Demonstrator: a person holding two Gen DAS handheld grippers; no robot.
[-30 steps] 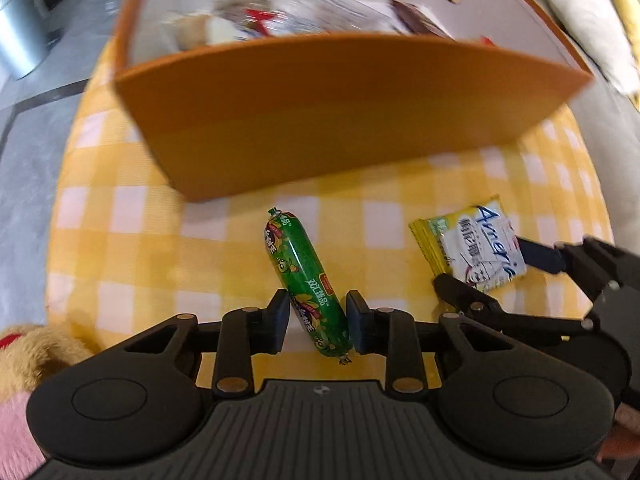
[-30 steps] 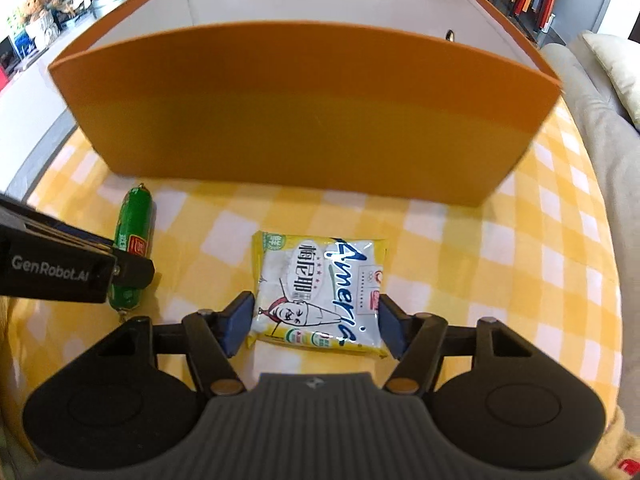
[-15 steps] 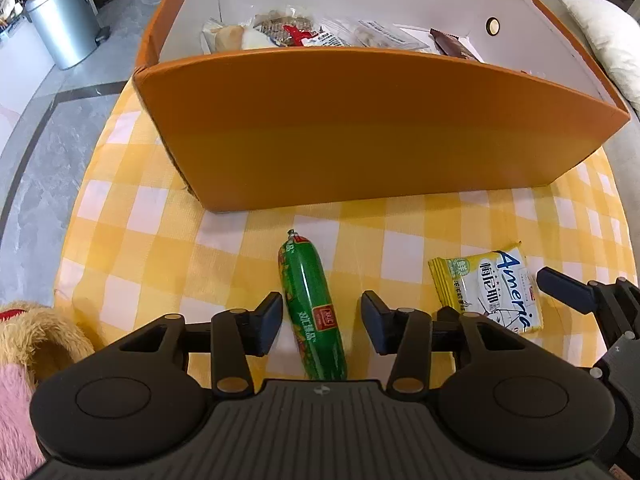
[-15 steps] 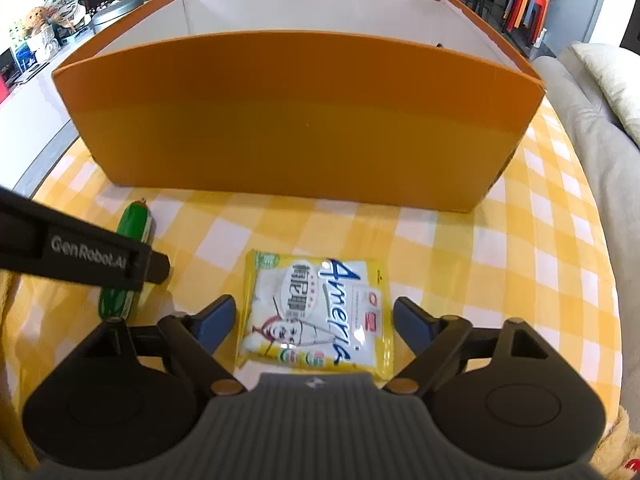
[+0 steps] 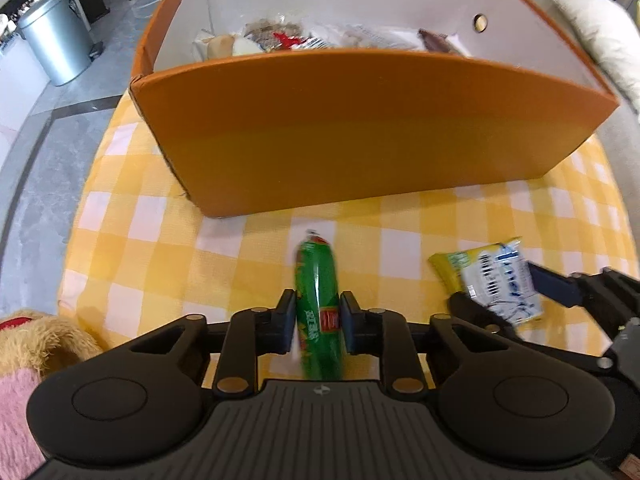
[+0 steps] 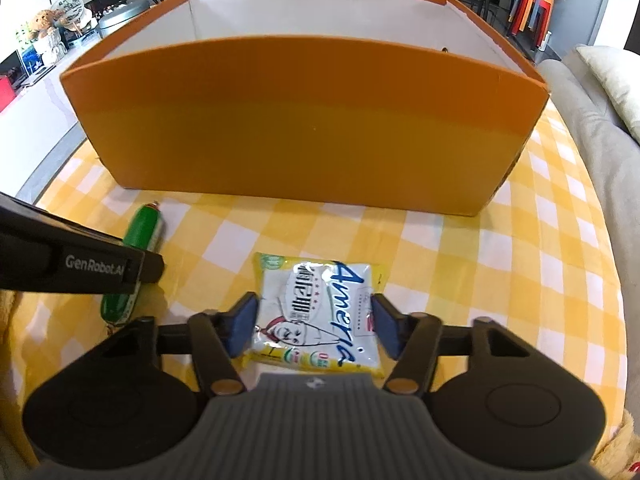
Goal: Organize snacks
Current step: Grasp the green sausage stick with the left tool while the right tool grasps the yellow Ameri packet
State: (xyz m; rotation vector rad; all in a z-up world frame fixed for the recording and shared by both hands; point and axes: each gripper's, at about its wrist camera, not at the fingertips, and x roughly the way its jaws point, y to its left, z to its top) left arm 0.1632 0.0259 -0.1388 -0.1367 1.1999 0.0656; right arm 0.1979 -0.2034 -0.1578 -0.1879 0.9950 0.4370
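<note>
Left gripper (image 5: 318, 322) is clamped tight on the green sausage stick (image 5: 320, 312), both pads pressed against its sides around the middle. The stick runs lengthwise away from the camera, its crimped end pointing toward the orange box (image 5: 360, 128); whether it touches the cloth or is off it, cannot tell, frame is blurred.

Right gripper (image 6: 316, 320) is closing around the yellow-white snack packet (image 6: 318, 316). In the right wrist view the 2 blue pads sit at the packet's left and right edges, touching or just about touching; real squeeze not clear. Packet lies flat on the yellow checked tablecloth (image 6: 500, 280), printed side up, near the front of the box but apart from it.

From the right wrist view the left gripper's black body, marked GenRobot.AI, crosses over the sausage stick, which lies to the left of the packet.

The orange box stands on the cloth behind both items, open top, white inside. Several wrapped snacks (image 5: 280, 38) are piled at its far wall in the left wrist view.

A plush toy (image 5: 36, 344) sits at the cloth's near left edge. A metal bin (image 5: 56, 50) stands on the floor far left. A beige cushion (image 6: 612, 80) is at the right.
</note>
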